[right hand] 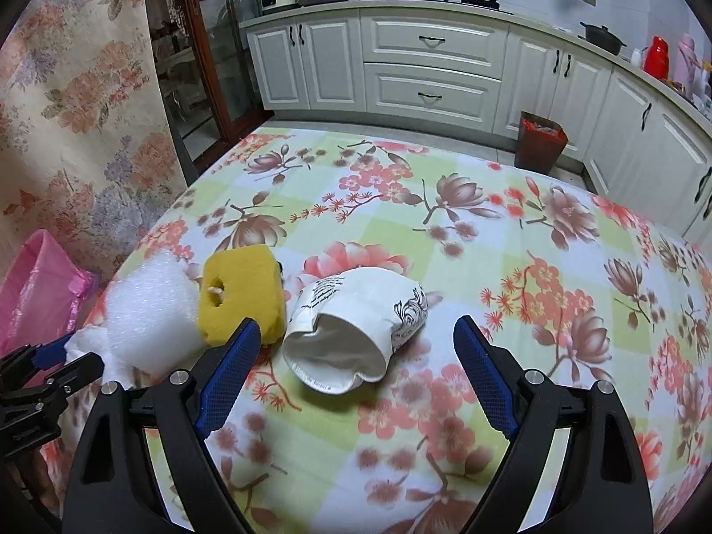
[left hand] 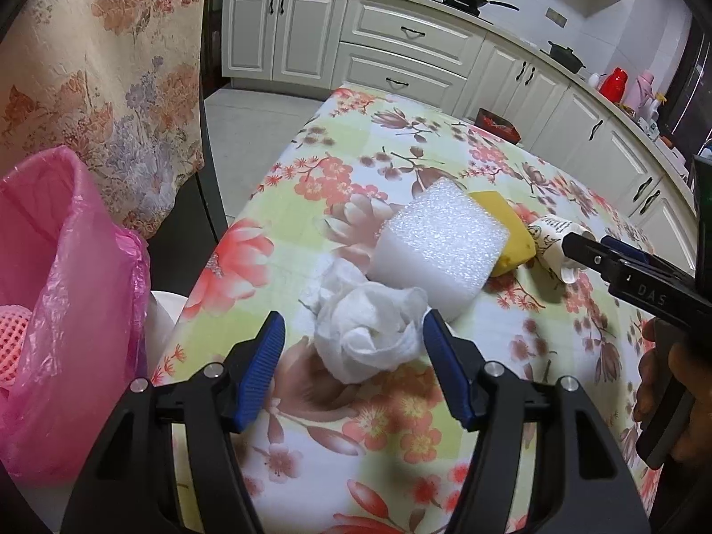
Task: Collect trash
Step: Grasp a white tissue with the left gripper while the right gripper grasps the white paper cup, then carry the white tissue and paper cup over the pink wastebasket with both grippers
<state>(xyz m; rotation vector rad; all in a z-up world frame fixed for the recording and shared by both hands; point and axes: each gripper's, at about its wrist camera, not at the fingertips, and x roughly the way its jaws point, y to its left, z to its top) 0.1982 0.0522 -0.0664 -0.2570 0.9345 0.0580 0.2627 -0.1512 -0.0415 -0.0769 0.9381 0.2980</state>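
A kitchen of white cabinets (right hand: pixel 429 66) runs behind a surface (right hand: pixel 511 240) under a flowered cloth, with a floral curtain (left hand: pixel 102 66) hanging at the left; at the far left, just off the edge, stands a bin lined with a pink bag (left hand: pixel 62 267), the likely place for the rubbish; next comes the crumpled tissue (left hand: pixel 369 333), lying near that edge and touching the white foam block (left hand: pixel 438 244) behind it; the left claw (left hand: pixel 353 356) is spread, its blue pads standing either side of the tissue without pressing it, so nothing is held yet; the tissue should be nearly weightless and wholly soft, collapsing under the pads, so a squeeze across its bulkiest middle seems best, low enough to catch the folds; the foam block looks light, springy and rather wide, best taken across its narrower sides; the yellow sponge (right hand: pixel 242 293), tucked against the foam, is likewise light and squashy, with a hole through one face; further right lies the paper cup (right hand: pixel 356 316), tipped on its side with its dented mouth towards the right wrist camera; the right claw (right hand: pixel 356 369) is spread wide, one pad beside the sponge and the other well clear to the right, the cup lying between and beyond them, untouched; the cup seems thin, light and easily crushed, liable to roll, so gripping across the body near the rim should hold it; a small red-lined bin (right hand: pixel 540 142) stands on the floor beyond.
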